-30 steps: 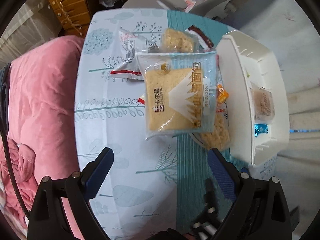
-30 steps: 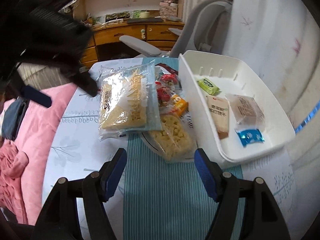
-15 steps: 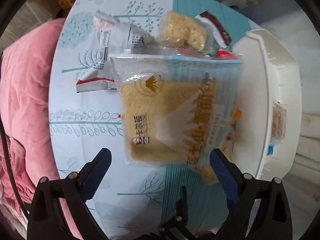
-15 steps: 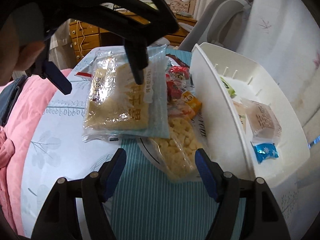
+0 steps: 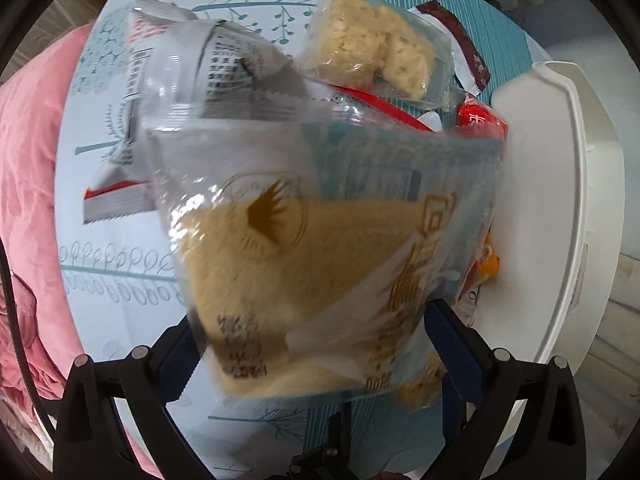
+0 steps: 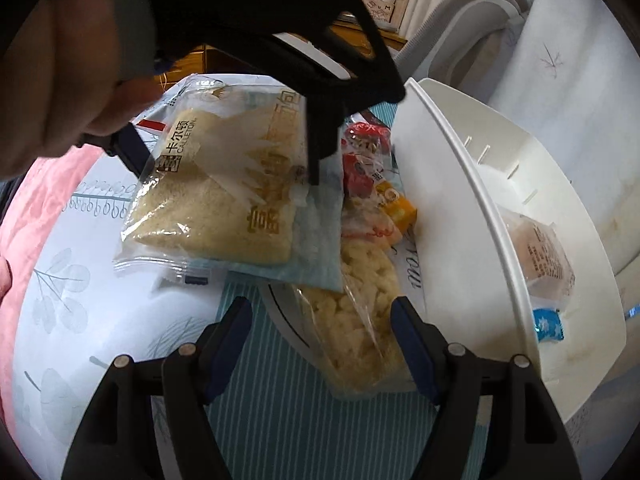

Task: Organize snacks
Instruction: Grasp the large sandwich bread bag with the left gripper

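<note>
Bread bag (image 5: pixel 320 272): clear wrapper, pale yellow slice, gold lettering, blurred for me.
Left gripper (image 5: pixel 316 332): I've just been spreading its fingers; they straddle the bag, seemingly not pressing.
Right gripper (image 6: pixel 320 320): fingers released, empty.

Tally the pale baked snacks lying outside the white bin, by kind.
Bread packet: 1
Puffed-rice cake packets: 2 (the second lies partly under the bread)
Total: 3
</note>
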